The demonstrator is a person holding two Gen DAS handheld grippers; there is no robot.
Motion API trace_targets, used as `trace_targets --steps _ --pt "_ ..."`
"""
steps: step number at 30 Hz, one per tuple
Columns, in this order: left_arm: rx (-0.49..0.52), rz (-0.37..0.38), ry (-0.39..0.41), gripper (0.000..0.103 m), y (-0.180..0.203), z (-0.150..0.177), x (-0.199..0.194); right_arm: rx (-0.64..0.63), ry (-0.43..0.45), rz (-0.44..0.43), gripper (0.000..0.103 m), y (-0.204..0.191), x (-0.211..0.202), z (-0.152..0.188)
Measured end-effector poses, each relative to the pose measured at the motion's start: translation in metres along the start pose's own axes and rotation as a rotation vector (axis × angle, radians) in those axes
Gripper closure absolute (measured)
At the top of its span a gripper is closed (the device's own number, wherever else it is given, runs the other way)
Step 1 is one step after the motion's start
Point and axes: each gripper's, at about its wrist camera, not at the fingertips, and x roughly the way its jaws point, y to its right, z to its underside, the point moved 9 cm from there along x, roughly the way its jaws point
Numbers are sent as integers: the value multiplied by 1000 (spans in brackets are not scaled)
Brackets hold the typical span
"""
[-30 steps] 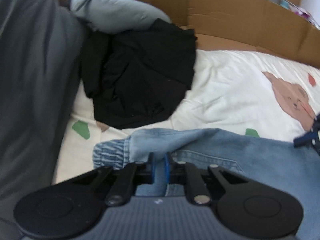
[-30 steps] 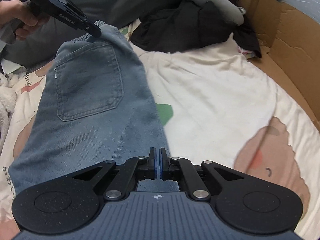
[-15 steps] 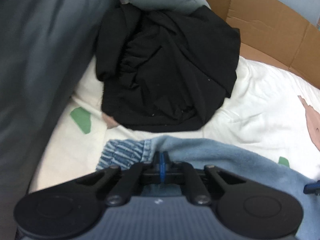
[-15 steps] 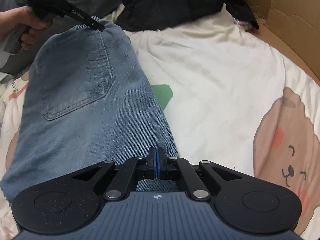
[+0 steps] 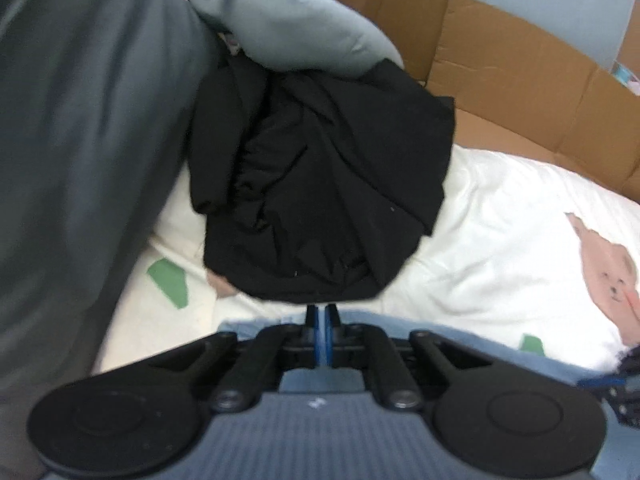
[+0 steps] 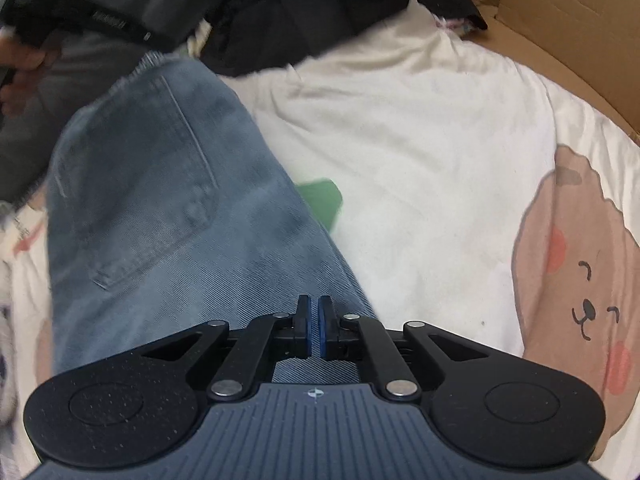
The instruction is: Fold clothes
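Light blue jeans (image 6: 160, 220) lie with a back pocket up on a white printed sheet (image 6: 420, 140). My right gripper (image 6: 314, 308) is shut on their near right edge, denim running under both fingers. In the left wrist view my left gripper (image 5: 322, 312) is shut on the jeans (image 5: 460, 344) at the waistband, with its tips just short of a black garment (image 5: 320, 200). The right wrist view shows the left gripper (image 6: 100, 20) blurred at the top left, held by a hand (image 6: 24, 60). The right gripper (image 5: 612, 384) peeks in at the left wrist view's lower right.
A crumpled black garment lies just beyond the waistband, under a grey pillow (image 5: 288, 24). Dark grey bedding (image 5: 80, 140) fills the left side. Cardboard walls (image 5: 520, 80) stand behind and to the right. A bear print (image 6: 580, 280) marks the sheet on the right.
My left jaws closed on the waistband and moved it toward the black garment. The right gripper stayed shut, rolled a little, and the jeans shifted under it.
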Motion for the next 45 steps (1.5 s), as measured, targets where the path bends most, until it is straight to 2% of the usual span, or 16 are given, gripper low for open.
trace_targets --steps 3,7,11,14,18,21,25,28,31,34,38,40,43,45 --pt "-12 9 -21 99 2 15 -15 -65 19 9 99 -10 -3 -5" --pt "-46 43 -21 99 7 31 -21 -62 16 9 99 -12 -1 -4" --pt "-45 31 4 98 8 39 -3 -29 -12 17 99 -9 6 0" --pt "-61 12 -4 100 0 42 16 -37 1 31 99 -11 5 -5" --pt "-46 27 1 100 -6 48 34 16 -5 35 97 -4 8 -10" --pt "-13 35 11 100 -9 51 43 26 -7 44 87 0 13 -8" --pt "25 16 10 100 -6 51 47 -7 -14 54 86 -3 23 -3" --pt "-15 -3 -17 100 -6 42 34 -9 -21 64 86 -5 23 -4" --pt "-84 21 -1 98 -10 33 9 -2 -12 58 86 -5 19 -7" --pt "-110 39 34 98 -13 28 -17 -6 18 48 85 -8 13 -12" --pt "-97 -7 24 97 -15 39 -34 -24 54 24 85 -18 8 -19" --pt "-121 -20 12 96 -17 48 -37 -30 64 12 85 -23 6 -21" --pt "-123 -25 8 85 -14 65 -38 -33 65 -1 85 -30 6 -20" --pt "-113 -32 7 83 -11 74 -37 -41 61 -2 85 -33 7 -16"
